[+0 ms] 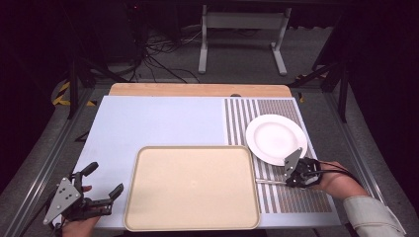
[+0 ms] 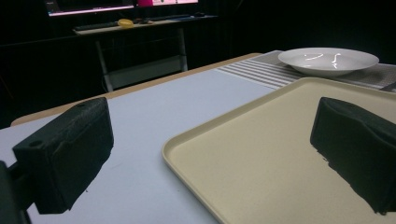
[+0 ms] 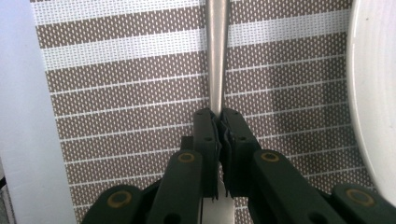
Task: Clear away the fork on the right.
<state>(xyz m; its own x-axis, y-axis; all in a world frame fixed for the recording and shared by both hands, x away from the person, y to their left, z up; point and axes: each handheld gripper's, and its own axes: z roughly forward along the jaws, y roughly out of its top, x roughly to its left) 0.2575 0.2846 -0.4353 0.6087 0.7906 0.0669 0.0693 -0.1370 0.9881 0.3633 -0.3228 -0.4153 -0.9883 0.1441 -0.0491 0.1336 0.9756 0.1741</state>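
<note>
A slim silver utensil lies across the striped placemat, its far end pointing at the beige tray. My right gripper is shut on its handle, just below the white plate. In the right gripper view my right gripper has both jaws pressed against the metal; the utensil's head is out of frame, so I cannot tell its kind. My left gripper is open at the front left, beside the tray's left edge. In the left gripper view my left gripper holds nothing.
The tray holds nothing and fills the front middle of the light blue table. The plate rests on the placemat at the right, its rim near my right gripper. Beyond the table stand a desk frame and cables.
</note>
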